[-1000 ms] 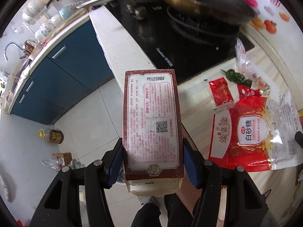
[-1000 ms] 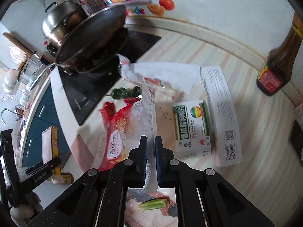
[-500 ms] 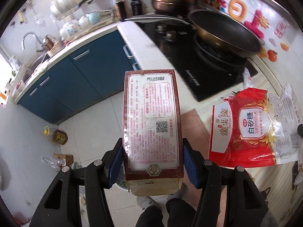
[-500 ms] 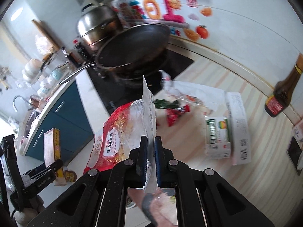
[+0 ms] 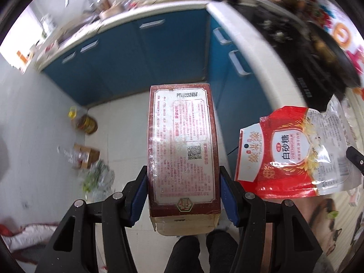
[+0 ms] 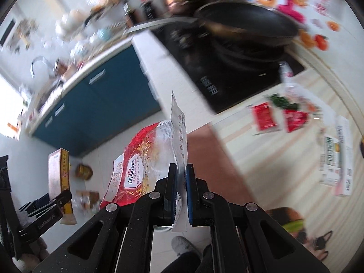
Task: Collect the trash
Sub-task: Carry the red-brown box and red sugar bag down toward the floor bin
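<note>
- The left gripper [image 5: 183,195] is clamped on a dark red carton [image 5: 183,145], its blue pads [image 5: 140,196] pressing both long sides near the carton's lower end; the jaws stand about half apart to span it.
- The carton hangs in the air above the tiled floor [image 5: 127,141], in front of the blue cabinets [image 5: 127,52].
- The right gripper [image 6: 180,192] is nearly closed, pinching the clear edge of a red-and-clear sugar bag [image 6: 145,159], which is lifted off the counter [image 6: 284,173].
- More wrappers and two boxes [image 6: 336,159] lie on the counter, beside the black hob [image 6: 232,77] with its pan [image 6: 245,25].
</note>
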`<state>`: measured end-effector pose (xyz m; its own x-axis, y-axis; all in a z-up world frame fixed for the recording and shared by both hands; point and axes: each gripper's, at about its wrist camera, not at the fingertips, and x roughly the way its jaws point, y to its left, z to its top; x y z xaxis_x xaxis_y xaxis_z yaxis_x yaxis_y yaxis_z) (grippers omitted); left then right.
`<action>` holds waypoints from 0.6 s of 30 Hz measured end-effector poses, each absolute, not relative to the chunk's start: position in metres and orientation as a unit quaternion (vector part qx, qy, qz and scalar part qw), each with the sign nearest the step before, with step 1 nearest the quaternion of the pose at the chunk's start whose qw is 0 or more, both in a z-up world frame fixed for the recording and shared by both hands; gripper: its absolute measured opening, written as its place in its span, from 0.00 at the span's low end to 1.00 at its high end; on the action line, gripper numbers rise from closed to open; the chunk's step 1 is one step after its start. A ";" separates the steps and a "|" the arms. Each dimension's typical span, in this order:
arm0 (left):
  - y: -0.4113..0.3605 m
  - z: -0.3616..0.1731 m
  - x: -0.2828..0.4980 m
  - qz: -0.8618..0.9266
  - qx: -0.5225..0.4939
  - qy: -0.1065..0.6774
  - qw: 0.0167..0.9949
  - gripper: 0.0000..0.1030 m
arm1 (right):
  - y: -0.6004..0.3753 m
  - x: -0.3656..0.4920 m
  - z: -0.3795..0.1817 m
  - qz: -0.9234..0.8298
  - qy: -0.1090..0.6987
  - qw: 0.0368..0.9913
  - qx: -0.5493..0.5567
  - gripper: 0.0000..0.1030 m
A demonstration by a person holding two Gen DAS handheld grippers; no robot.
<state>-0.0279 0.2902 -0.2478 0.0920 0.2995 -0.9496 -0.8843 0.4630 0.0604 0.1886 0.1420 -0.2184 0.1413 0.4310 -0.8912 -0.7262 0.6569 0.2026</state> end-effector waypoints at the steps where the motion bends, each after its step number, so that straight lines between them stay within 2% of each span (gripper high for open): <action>1: 0.294 -0.255 -0.034 0.437 -0.288 0.518 0.677 0.53 | 0.152 0.181 -0.228 0.392 0.528 0.738 -0.149 0.07; 8: 0.332 -0.352 -0.088 0.456 -0.336 0.540 0.623 0.53 | 0.222 0.125 -0.327 0.401 0.539 0.708 -0.216 0.07; 18: 0.379 -0.566 -0.138 0.450 -0.408 0.573 0.550 0.53 | 0.263 0.080 -0.562 0.371 0.583 0.658 -0.298 0.07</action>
<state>-0.1380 0.3792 -0.5657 -0.0619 0.0284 -0.9977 -0.9626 0.2626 0.0672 0.0796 0.2629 -0.5621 0.0448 0.1410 -0.9890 -0.8365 0.5465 0.0400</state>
